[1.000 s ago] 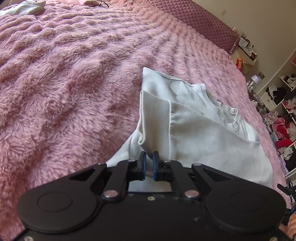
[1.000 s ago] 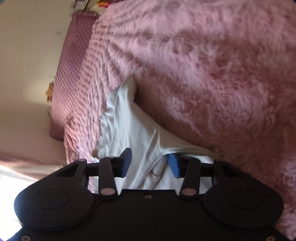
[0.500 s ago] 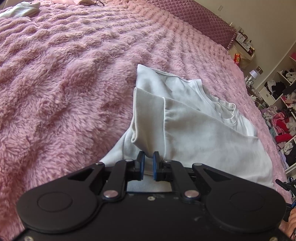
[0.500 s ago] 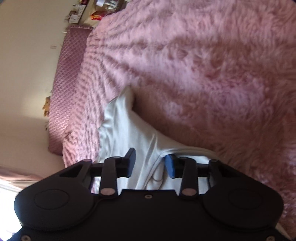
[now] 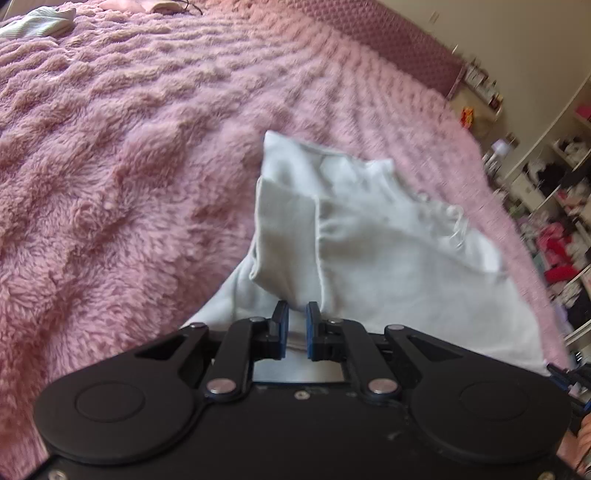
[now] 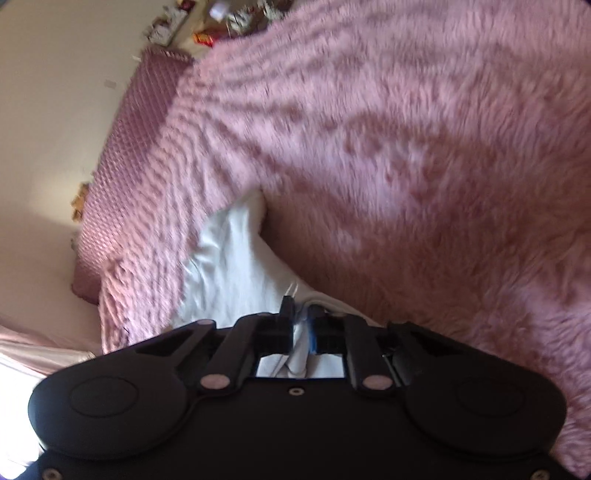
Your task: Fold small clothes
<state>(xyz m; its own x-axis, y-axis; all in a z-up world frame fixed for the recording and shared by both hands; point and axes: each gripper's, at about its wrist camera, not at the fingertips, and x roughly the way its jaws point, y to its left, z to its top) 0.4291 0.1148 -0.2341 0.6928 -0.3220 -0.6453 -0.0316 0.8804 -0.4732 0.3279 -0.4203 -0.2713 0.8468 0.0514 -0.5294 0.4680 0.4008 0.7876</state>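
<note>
a white shirt (image 5: 388, 258) lies partly folded on a fluffy pink blanket (image 5: 129, 166) that covers the bed. the shirt is the landmark here: it sits at the near edge of the blanket, with one sleeve side turned in over its body and its ribbed neckline (image 5: 456, 225) on the side toward the cluttered shelves (image 5: 554, 221).

the left gripper (image 5: 294, 314) is at the near hem of the shirt, its blue-padded fingers (image 5: 282, 325) pinched together on a fold of the white cloth, which rises a little between them.

the right gripper (image 6: 301, 312) is at another edge of the shirt, seen in the right wrist view as a white wedge (image 6: 236, 266) running away across the blanket toward the quilted headboard (image 6: 122, 158). its jaws have just been closing and now stand nearly together with a bunch of white cloth and a hem edge caught between them, so it grips the shirt too.

far beyond the shirt, near the top of the blanket in the left wrist view, lies a pale striped garment (image 5: 40, 24), well apart from the shirt. both views are somewhat blurred.
</note>
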